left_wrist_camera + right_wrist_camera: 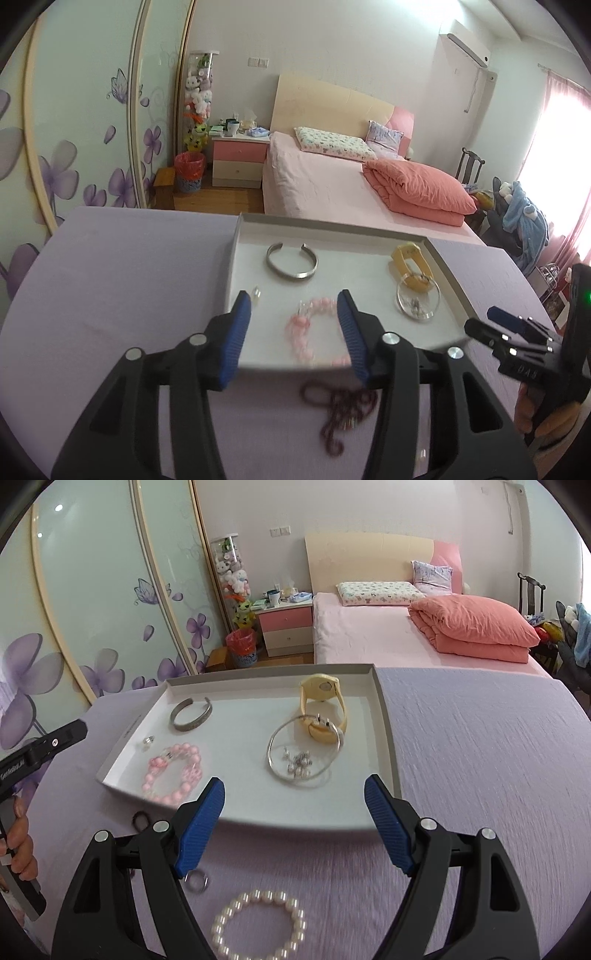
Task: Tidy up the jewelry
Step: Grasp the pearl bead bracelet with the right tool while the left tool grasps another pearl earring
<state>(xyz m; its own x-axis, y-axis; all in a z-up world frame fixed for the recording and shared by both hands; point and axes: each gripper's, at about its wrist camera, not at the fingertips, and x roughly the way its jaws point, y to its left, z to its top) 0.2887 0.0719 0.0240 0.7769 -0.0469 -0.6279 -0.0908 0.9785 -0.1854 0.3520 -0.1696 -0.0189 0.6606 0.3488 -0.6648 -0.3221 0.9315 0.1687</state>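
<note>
My left gripper [294, 295] stands open above the near edge of a white tray [236, 236], with nothing pressed between its blue pads. A pink bead bracelet [306, 332] lies in the tray under the gap. The tray also holds a silver cuff [291, 258], a yellow watch [410, 266], a clear bangle with charms [417, 299] and a small crystal piece [256, 293]. A dark red bead string [340, 410] lies on the purple cloth in front of the tray. My right gripper [294, 780] is open and empty above the tray's near rim [388, 738]. A pearl bracelet [258, 923] and a small ring [197, 882] lie on the cloth below it.
The purple cloth [480, 757] stretches bare to the right of the tray. Behind the table stand a pink bed [369, 635], a bedside cabinet [288, 624] and flowered wardrobe doors [92, 609]. A hand [18, 845] holds the left gripper's handle at the left edge.
</note>
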